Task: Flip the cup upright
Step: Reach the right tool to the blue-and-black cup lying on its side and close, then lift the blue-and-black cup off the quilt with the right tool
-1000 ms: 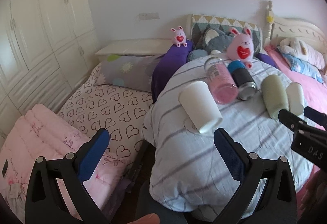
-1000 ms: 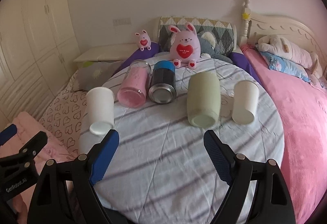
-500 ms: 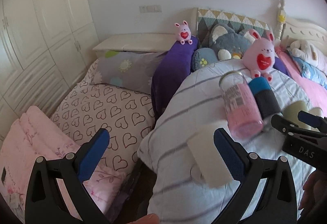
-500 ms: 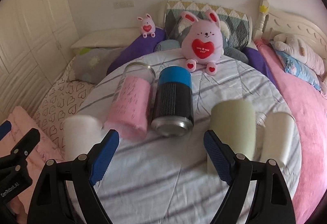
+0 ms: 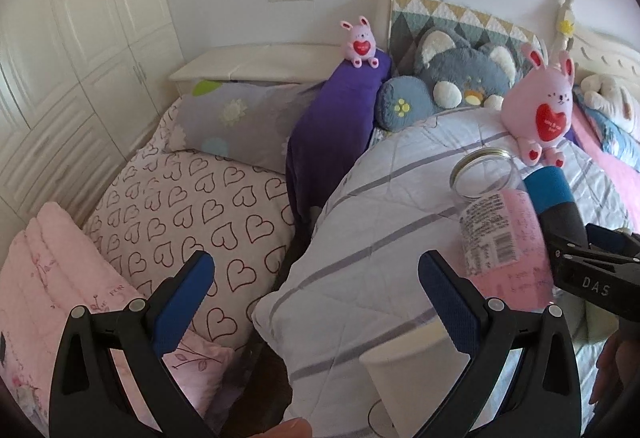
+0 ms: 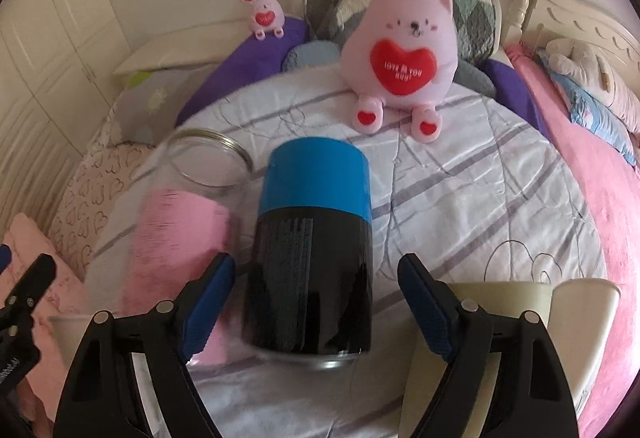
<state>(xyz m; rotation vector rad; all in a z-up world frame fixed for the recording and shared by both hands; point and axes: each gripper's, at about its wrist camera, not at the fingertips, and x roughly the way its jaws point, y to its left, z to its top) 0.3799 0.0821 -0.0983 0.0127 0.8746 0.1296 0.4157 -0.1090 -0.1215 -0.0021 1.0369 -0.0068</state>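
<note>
The right gripper is standing with its jaws spread wide, and the black cup with the blue end is lying on its side in the gap between the blue pads — neither pad is touching it. The cup's blue end is pointing toward twelve o'clock, at the large pink rabbit toy sitting on the striped quilt; its metal-rimmed end is facing six o'clock. At nine o'clock of it, just beside, the pink glass jar is lying with its open mouth aimed away. At four o'clock the pale green cup and a white cup are showing behind the right finger, partly hidden.

The left gripper is also holding its jaws wide apart with nothing between them; it is hanging over the quilt's edge and the heart-print bedding. In that view the black cup is lying at three o'clock, touching the jar, with the right gripper's dark body crossing in front. A white paper cup is lying at five o'clock, partly behind the left gripper's right finger. A small pink rabbit is sitting on a purple cushion at twelve o'clock.
</note>
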